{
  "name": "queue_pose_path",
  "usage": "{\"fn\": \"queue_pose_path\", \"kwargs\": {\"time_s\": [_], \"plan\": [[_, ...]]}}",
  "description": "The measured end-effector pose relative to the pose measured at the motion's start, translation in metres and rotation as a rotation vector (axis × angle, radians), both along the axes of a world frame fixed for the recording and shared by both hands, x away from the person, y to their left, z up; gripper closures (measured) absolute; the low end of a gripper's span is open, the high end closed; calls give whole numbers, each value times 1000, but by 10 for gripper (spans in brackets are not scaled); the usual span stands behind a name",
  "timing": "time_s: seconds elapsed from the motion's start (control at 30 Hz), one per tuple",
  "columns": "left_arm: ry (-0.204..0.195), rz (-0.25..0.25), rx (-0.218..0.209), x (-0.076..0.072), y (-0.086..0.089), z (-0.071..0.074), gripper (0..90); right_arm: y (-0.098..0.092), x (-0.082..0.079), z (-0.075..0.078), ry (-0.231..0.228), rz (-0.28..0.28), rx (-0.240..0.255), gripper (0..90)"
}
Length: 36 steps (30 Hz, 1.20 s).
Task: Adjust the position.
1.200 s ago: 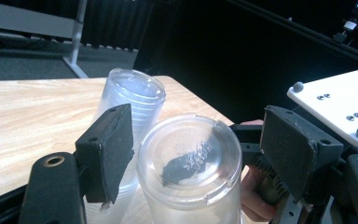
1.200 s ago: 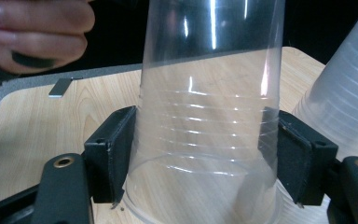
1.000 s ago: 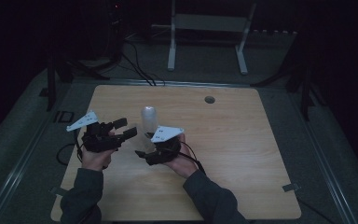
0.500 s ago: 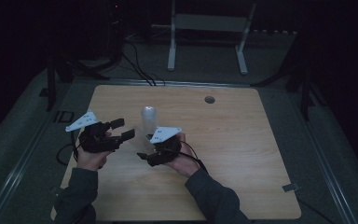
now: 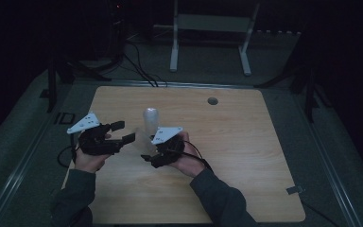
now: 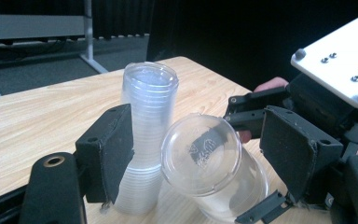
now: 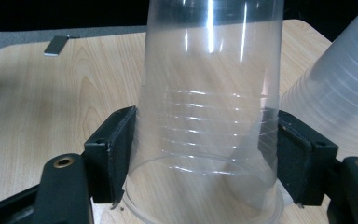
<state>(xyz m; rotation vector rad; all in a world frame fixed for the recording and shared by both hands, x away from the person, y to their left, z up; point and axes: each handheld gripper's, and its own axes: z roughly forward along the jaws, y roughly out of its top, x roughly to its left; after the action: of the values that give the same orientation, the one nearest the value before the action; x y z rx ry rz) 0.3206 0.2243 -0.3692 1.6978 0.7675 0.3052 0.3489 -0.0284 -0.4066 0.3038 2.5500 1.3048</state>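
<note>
Right claw clamps a tilted clear cup beside the cup stack; left claw spread apart, level.

You sat in what looked like a dim lab or recording studio, not a home. The light wooden table stood alone on grey carpeted floor, with black darkness closing in on the left, right and far sides. Beyond the far edge a white metal stand rested on the floor, and black cables trailed across the carpet toward it. A round cable hole was cut near the table's far edge.
</note>
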Motion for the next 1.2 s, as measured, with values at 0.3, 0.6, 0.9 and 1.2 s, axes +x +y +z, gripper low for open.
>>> {"fn": "queue_pose_path", "kwargs": {"time_s": [0.3,0.6,0.9,1.2], "plan": [[12,-20,50,-1,4,-3,280,2,3,6,-10,-4,-62,283],[7,-46,101,-3,6,-4,260,3,5,8,-7,4,-109,283],[11,-63,166,-3,4,-7,253,3,9,11,-9,17,-151,283],[12,-58,260,-2,1,-8,253,1,10,12,-6,28,-177,283]]}}
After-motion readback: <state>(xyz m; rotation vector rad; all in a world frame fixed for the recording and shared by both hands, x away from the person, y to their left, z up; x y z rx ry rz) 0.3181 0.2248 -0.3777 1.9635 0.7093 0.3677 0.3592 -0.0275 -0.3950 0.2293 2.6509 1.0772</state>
